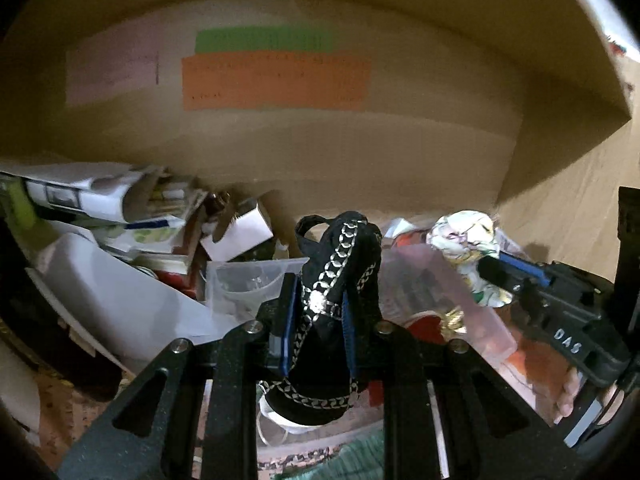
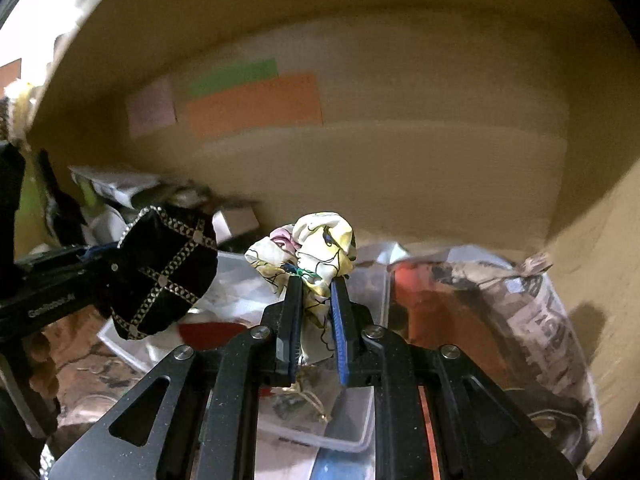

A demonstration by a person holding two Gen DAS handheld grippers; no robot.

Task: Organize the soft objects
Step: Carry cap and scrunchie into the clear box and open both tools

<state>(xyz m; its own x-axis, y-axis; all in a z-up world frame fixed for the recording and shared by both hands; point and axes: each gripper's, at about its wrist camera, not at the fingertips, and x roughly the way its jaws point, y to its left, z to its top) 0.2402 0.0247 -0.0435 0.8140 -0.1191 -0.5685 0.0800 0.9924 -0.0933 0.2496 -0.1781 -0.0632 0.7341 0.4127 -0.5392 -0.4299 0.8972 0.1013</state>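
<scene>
My left gripper (image 1: 318, 292) is shut on a black fabric piece with silver chain trim (image 1: 340, 272), held up above the clutter; it also shows at the left of the right wrist view (image 2: 164, 272). My right gripper (image 2: 316, 284) is shut on a bunched white and yellow floral cloth (image 2: 312, 248), lifted as well. In the left wrist view that cloth (image 1: 466, 240) and the right gripper (image 1: 496, 266) sit at the right. Both face the inside of a large cardboard box (image 1: 280, 152).
Orange (image 1: 276, 80), green and pink paper labels stick on the box's back wall. Below lie papers and a white sheet (image 1: 120, 300), a clear plastic container (image 2: 360, 432), and a plastic bag with red contents and newsprint (image 2: 480, 312).
</scene>
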